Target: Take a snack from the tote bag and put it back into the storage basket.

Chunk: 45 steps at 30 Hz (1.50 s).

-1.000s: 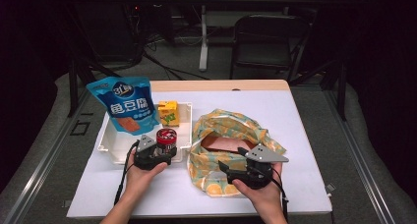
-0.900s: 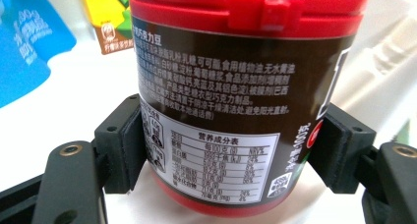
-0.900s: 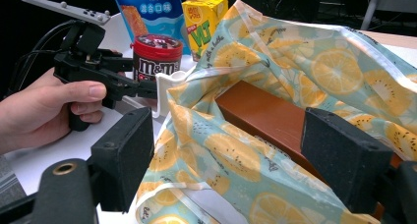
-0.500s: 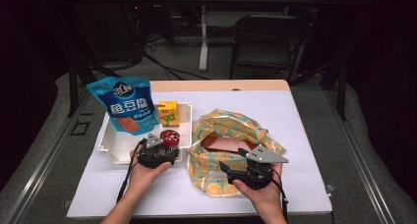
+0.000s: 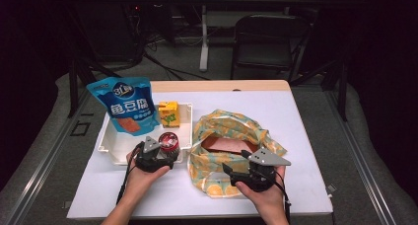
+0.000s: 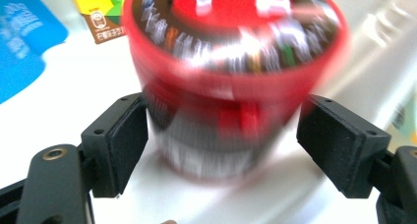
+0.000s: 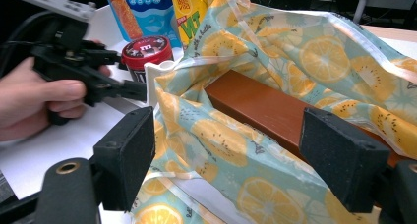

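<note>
Left gripper (image 6: 223, 135) is spread open around the red tub (image 6: 231, 76), not gripping
Closing unevenly may tip it inside the white tray (image 5: 109, 143)

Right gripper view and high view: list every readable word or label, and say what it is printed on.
"m" twice, white on the lid of the red tub.
"VIT" in green on the yellow carton.
Large white Chinese characters on the blue pouch; I cannot read them surely.
Script on the fruit-print bag: too small.
</note>
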Tool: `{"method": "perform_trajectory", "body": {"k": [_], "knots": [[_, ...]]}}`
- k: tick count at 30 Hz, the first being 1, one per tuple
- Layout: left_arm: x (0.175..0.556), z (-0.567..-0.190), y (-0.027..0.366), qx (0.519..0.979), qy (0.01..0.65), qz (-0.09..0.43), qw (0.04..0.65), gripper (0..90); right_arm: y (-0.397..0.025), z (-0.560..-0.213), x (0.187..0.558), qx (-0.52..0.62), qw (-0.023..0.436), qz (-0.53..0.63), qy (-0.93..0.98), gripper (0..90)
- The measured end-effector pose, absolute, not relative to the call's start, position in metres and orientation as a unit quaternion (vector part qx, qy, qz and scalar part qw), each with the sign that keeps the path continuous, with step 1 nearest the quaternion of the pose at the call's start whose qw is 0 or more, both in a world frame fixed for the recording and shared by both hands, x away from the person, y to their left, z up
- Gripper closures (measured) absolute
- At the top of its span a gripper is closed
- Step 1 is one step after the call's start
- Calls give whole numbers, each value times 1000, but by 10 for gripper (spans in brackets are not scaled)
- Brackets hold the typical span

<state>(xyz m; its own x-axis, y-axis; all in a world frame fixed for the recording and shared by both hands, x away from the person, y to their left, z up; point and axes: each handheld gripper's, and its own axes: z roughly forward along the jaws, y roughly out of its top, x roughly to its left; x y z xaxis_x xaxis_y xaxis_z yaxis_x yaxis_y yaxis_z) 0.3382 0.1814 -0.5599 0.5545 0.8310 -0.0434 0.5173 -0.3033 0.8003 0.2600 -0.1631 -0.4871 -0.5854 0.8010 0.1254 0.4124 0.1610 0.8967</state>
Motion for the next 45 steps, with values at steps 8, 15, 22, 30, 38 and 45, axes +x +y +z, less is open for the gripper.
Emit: {"method": "perform_trajectory", "body": {"k": [8,15,22,30,38,45], "knots": [[305,-535,204,748,456,196,440,509,-165,-489,260,416,194,501,734,213],[304,-535,199,749,440,170,466,900,-164,-489,261,414,193,500,736,213],[314,-540,196,741,454,172,464,900,-164,-491,262,415,192,497,737,214],[331,-542,205,726,484,166,460,900,-167,-491,262,420,192,496,736,216],[350,-542,207,710,518,160,449,900,-165,-493,263,420,192,495,736,216],[366,-543,202,694,536,153,456,900,-165,-494,264,422,192,492,737,216]]}}
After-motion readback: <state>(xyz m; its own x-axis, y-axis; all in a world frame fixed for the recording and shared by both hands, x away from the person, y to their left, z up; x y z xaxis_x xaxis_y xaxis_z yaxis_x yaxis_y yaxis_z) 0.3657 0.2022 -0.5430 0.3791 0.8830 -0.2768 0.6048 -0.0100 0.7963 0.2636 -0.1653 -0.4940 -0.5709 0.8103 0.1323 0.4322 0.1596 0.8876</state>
